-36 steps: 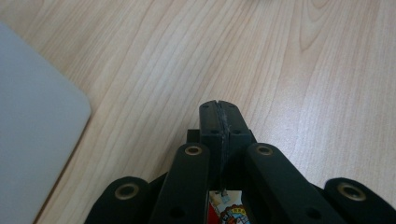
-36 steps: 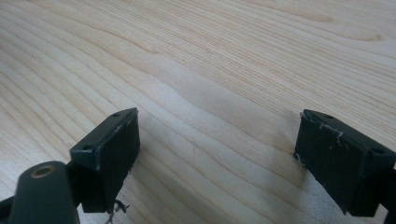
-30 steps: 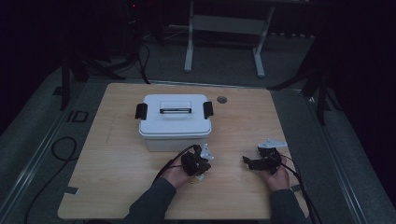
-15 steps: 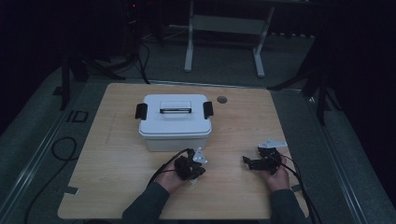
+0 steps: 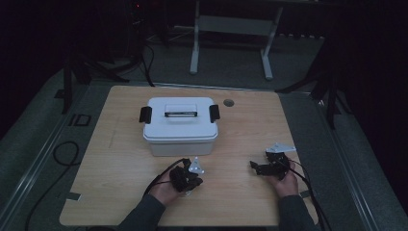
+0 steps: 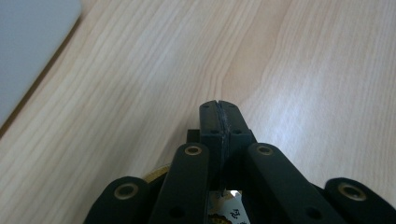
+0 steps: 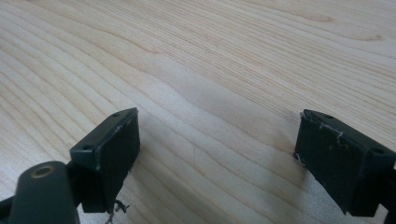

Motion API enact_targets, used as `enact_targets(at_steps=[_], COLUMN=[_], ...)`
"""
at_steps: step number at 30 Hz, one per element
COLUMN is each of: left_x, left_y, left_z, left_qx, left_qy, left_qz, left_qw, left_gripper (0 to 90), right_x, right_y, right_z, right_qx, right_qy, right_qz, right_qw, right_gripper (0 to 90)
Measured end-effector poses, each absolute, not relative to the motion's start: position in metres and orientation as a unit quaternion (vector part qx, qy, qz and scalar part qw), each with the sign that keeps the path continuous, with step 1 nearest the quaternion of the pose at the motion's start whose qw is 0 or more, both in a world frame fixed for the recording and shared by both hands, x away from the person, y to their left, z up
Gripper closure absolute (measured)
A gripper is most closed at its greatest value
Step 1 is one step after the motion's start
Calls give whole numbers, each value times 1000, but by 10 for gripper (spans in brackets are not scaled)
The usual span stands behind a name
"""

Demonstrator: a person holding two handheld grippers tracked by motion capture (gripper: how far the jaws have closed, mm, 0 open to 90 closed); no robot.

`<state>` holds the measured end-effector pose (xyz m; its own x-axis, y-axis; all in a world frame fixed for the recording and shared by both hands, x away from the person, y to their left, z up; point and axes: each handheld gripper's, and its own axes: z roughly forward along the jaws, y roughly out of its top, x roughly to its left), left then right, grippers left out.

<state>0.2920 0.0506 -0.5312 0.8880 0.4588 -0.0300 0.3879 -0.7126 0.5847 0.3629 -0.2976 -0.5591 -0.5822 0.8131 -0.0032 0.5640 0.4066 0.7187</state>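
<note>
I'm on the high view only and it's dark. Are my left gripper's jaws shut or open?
Observer: The left gripper is shut, pads pressed together with nothing between them.
Operator: And the right one?
Observer: The right gripper is wide open, with only bare wooden table between its pads.
Operator: Is the left one close to the box?
Observer: The white storage box shows as a pale corner at the upper left of the left gripper view, apart from the jaws.

Count, my table (image 5: 120,192)
One white lidded box (image 5: 180,132) (two black latches (image 5: 145,114)), one round grommet (image 5: 228,103), my two grippers: left gripper (image 5: 191,180), right gripper (image 5: 255,167).
</note>
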Motion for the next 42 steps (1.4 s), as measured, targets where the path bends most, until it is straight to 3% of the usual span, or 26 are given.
enact_targets(at_steps=[14,23,34,42], left_x=[284,284,292,297], left_y=[70,90,156,191], left_z=[-538,-524,-499,-485], left_qx=[922,908,858,835], left_qy=[243,263,345,379], left_qz=[57,84,139,177], left_qw=[295,315,355,357], left_gripper=[894,857,860,879], right_x=[363,363,362,358], right_y=[-298,-298,-298,-301], right_z=[-559,-559,-559,-555], right_qx=[420,420,415,415], right_qy=[819,819,820,821], right_qz=[347,347,350,349], right_qw=[180,179,180,179], right_gripper=[135,136,166,346])
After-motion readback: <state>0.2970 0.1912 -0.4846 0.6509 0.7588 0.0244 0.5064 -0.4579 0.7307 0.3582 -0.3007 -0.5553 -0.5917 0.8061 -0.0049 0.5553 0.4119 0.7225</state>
